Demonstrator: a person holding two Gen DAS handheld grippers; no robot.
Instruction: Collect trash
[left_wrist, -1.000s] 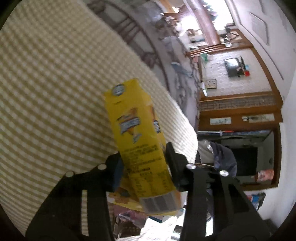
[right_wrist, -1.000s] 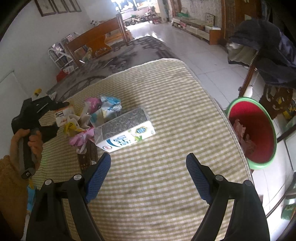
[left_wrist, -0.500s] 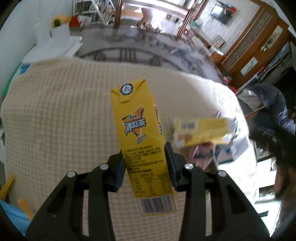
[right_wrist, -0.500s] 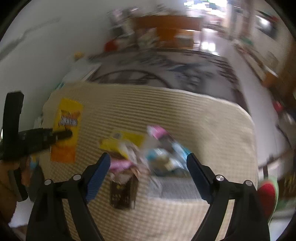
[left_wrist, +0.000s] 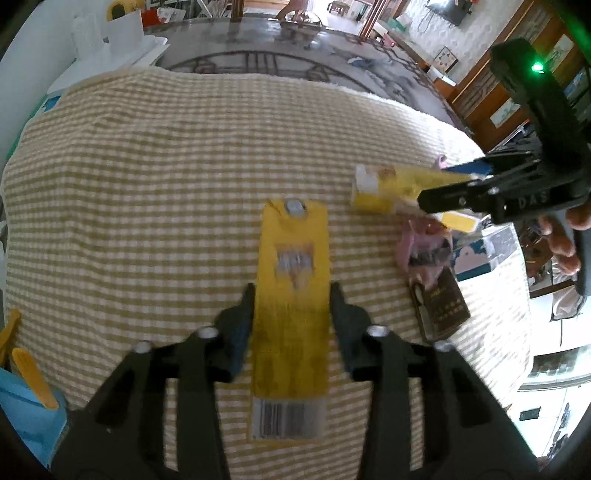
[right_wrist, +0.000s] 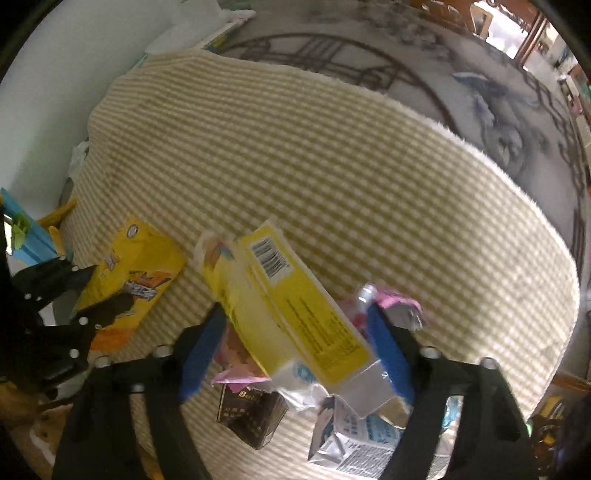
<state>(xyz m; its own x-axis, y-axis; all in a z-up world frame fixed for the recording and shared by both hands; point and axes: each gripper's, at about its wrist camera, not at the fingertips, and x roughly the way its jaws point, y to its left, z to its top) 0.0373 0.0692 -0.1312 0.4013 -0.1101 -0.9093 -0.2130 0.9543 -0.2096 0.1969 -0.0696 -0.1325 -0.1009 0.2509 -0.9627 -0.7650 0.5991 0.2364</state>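
Cartons are the trash here, and both are light, thin-walled card that dents rather than breaks. The iced-tea carton (left_wrist: 291, 266) lies flat on the checked cloth of the bench (left_wrist: 166, 166), lengthwise between the fingers of the left gripper (left_wrist: 291, 295). That gripper's jaws have just been opening and now stand slightly apart from the carton's long edges, so I judge it released rather than held. Its printed skin looks smooth and probably a little slippery. If it must be taken again, the narrow faces near mid-length are the place, with only modest pressure, since an empty carton collapses. The right gripper (right_wrist: 295, 312) has just been closing, and its blue pads now press on a flattened yellow box (right_wrist: 291, 295), which crosses the jaws at a slant. The barcode end sticks out ahead and the silvery end sits back by the right pad. Squashed like this it is floppy and may swivel or slide in so oblique a grip. A hold square across the middle would be surer. Beneath it, the heap at the near edge of the bench holds a dark cigarette pack (right_wrist: 251, 417), a pink wrapper (right_wrist: 399, 306) and a crumpled white-and-blue milk carton (right_wrist: 354, 439), all light. No bin is in view.
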